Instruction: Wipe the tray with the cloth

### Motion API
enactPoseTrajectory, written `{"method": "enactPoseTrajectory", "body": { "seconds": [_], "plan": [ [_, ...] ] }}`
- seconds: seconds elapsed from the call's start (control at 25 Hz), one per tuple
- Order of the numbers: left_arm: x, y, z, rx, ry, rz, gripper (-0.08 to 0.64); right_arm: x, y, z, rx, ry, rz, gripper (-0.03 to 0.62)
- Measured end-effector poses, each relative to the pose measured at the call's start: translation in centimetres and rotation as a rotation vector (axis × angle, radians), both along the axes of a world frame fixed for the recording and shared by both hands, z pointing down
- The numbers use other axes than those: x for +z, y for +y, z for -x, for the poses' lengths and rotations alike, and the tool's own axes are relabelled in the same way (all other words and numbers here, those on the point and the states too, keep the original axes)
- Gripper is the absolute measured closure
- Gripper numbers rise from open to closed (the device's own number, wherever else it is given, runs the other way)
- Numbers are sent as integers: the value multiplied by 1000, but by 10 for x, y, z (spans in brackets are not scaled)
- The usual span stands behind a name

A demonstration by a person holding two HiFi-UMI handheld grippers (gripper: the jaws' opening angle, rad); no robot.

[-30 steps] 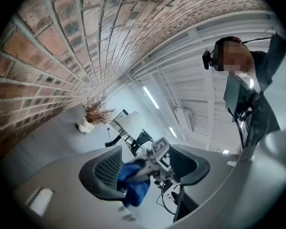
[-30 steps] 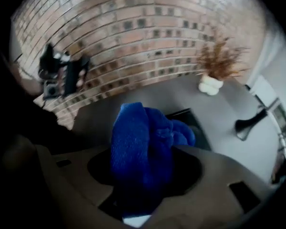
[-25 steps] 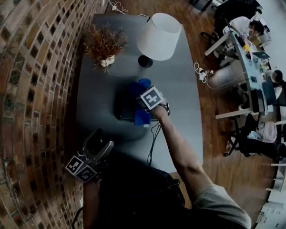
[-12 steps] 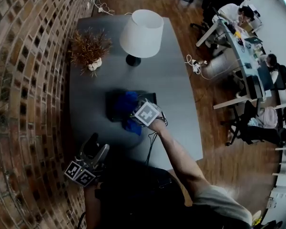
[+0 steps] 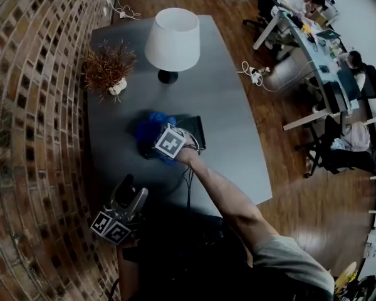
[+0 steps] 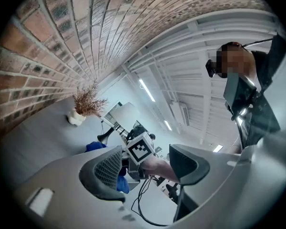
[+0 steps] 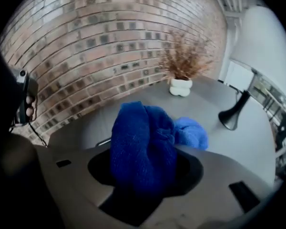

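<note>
Left gripper [image 6: 143, 168] nearest, by table's near-left edge [image 5: 106, 180]: jaws apart, nothing between pads (right hand seen beyond gap). Right gripper [image 7: 145, 168] further in, pointing steeply down, jaws clamped on bunched blue cloth [image 5: 151, 123]. Cloth sits over left end of dark tray [image 5: 196, 130], mid-table. Far end: white lamp [image 5: 171, 39], dried plant [image 5: 108, 68] left of it, near brick wall [image 5: 31, 105].

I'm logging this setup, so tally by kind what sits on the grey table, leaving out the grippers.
Table lamp: 1
Potted dried plant: 1
Blue cloth: 1
Dark tray: 1
Total: 4
</note>
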State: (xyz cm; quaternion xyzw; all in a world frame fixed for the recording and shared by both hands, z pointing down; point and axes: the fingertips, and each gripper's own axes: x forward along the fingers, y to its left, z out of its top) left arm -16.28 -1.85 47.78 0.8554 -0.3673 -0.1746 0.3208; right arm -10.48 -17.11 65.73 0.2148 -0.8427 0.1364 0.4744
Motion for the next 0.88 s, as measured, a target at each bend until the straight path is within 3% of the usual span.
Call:
{"method": "enactPoseTrajectory", "body": {
  "seconds": [0.12, 0.2, 0.28, 0.4, 0.48, 0.56, 0.64, 0.72, 0.8, 0.88],
  "plan": [
    [-3, 2, -4, 8, -1, 1, 262, -2, -16, -70, 187, 86, -17, 380],
    [0, 2, -3, 10, 2, 10, 262, -4, -13, -97, 279, 70, -18, 380],
    [7, 1, -3, 14, 6, 23, 262, -3, 13, -85, 221, 22, -8, 385],
    [9, -3, -9, 31, 11, 31, 262, 2, 87, -34, -66, 23, 58, 387],
    [4, -5, -14, 39, 11, 24, 262, -11, 105, -19, -140, 18, 60, 387],
    [-2, -7, -14, 38, 7, 10, 262, -25, 61, -42, -9, 33, -36, 387],
    [-4, -6, -12, 33, 2, 5, 262, -22, -6, -98, 207, 113, -134, 387],
    [0, -3, -9, 25, 2, 12, 262, -11, -43, -144, 355, 145, -115, 387],
    [4, -2, -6, 17, 0, 22, 262, -3, -37, -139, 340, 45, -21, 385],
    [6, -3, -4, 12, -1, 27, 262, -4, 7, -101, 162, -20, 78, 389]
  ]
}}
